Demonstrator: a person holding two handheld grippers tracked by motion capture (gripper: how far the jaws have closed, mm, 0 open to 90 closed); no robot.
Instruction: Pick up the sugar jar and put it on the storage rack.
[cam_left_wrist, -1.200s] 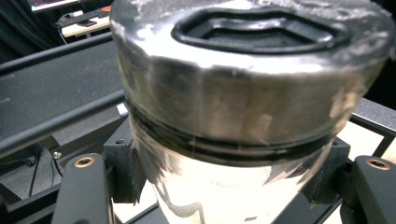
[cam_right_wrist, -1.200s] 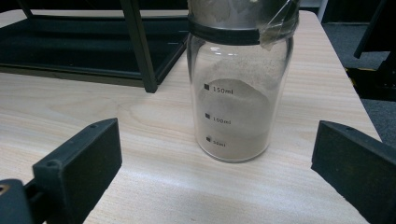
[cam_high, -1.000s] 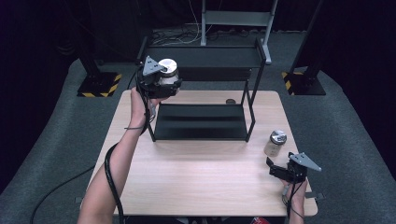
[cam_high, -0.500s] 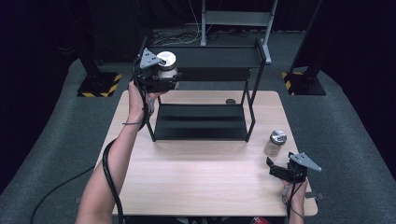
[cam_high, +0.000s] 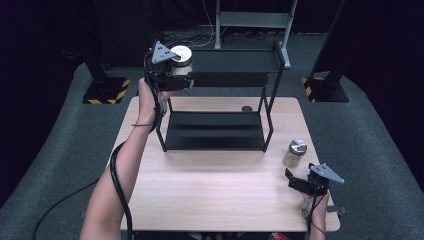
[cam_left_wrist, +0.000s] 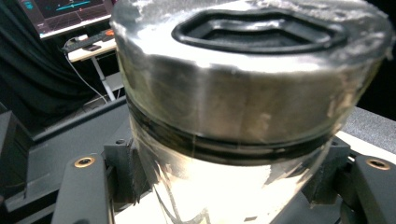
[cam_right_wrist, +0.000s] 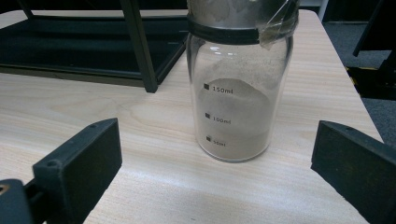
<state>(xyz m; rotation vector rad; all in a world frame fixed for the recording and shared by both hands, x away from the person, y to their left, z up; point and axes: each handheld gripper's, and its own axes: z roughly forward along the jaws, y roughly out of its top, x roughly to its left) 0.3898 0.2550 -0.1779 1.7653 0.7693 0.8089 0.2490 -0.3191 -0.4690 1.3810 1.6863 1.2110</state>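
Note:
A glass jar with a silver lid (cam_high: 181, 53) is held at the left end of the black rack's top shelf (cam_high: 235, 61). My left gripper (cam_high: 172, 70) is shut on it. In the left gripper view this jar (cam_left_wrist: 243, 116) looms close between the jaws, and whether it rests on the shelf is unclear. A second jar (cam_high: 295, 152) stands on the table at the right, holding brownish powder (cam_right_wrist: 236, 121). My right gripper (cam_high: 295, 182) is just in front of it, open and apart from the glass.
The two-tier black rack has its lower shelf (cam_high: 215, 130) on the wooden table (cam_high: 210, 190). A small dark object (cam_high: 246, 108) lies on the table behind the rack. Black stands with striped bases (cam_high: 105, 92) flank the table on the floor.
My left gripper has carried its jar up and farther away, toward the top shelf's left end. The right gripper and the second jar have stayed put.

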